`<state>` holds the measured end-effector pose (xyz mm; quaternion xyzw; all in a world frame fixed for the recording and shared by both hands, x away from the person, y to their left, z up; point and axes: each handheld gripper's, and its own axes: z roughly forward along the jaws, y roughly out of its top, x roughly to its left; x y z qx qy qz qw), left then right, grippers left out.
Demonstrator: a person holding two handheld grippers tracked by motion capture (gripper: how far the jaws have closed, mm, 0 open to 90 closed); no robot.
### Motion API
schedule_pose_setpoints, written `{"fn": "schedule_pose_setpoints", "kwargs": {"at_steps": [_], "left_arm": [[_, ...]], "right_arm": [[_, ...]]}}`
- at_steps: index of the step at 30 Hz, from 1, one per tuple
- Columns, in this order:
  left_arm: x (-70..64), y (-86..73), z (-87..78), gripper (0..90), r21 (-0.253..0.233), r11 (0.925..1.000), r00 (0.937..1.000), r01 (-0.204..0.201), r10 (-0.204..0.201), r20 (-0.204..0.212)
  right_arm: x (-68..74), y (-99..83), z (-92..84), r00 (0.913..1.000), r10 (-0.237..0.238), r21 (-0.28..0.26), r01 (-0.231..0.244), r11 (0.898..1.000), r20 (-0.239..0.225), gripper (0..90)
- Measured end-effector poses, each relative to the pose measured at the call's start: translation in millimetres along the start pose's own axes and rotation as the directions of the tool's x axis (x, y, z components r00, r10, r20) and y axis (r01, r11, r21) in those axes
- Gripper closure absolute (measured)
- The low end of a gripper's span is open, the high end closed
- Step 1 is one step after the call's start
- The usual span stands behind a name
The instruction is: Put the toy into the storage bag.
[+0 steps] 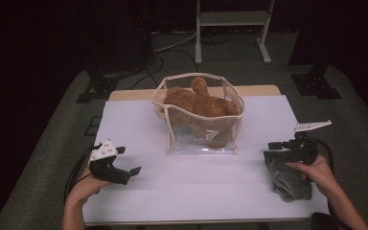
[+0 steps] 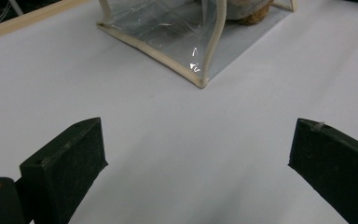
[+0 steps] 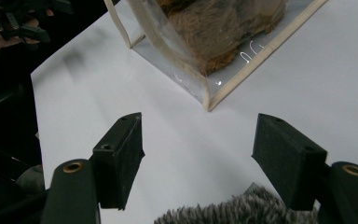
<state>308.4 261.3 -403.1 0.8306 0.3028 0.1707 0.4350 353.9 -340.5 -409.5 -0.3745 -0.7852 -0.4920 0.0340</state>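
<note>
A clear plastic bag [image 1: 199, 136] with cream trim stands on the white table top [image 1: 139, 120], and a brown plush toy [image 1: 199, 103] sits inside it. My left gripper [image 1: 128, 160] hovers at the near left, jaws wide open and empty; in the left gripper view it [image 2: 196, 140] points at the bag's corner [image 2: 200, 70]. My right gripper [image 1: 271, 149] is at the near right, open, just over a grey furry cloth [image 1: 292, 184]. In the right gripper view [image 3: 198, 135] the grey cloth [image 3: 223, 212] lies low between the jaws, untouched by the pads, with the bag [image 3: 209, 91] ahead.
The table's front edge [image 1: 196, 221] runs near both hands. A white metal stand [image 1: 232, 19] and cables lie on the dark floor behind the table. The other hand and its gripper [image 3: 18, 21] show at the top left of the right gripper view.
</note>
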Motion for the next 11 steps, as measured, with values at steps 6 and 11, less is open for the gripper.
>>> {"fn": "schedule_pose_setpoints", "kwargs": {"at_steps": [6,11], "left_arm": [[0.1,-0.3,0.8,2.9,0.004,1.0000,1.0000,0.000,0.000,0.003],[0.1,0.5,0.7,2.9,-0.003,1.0000,1.0000,0.000,0.000,0.004]], "right_arm": [[3.6,-5.6,0.8,1.0000,-0.005,-0.005,0.005,1.000,0.005,31.8],[6.3,-8.5,2.9,0.9999,-0.008,-0.009,0.009,1.000,0.009,31.8]]}}
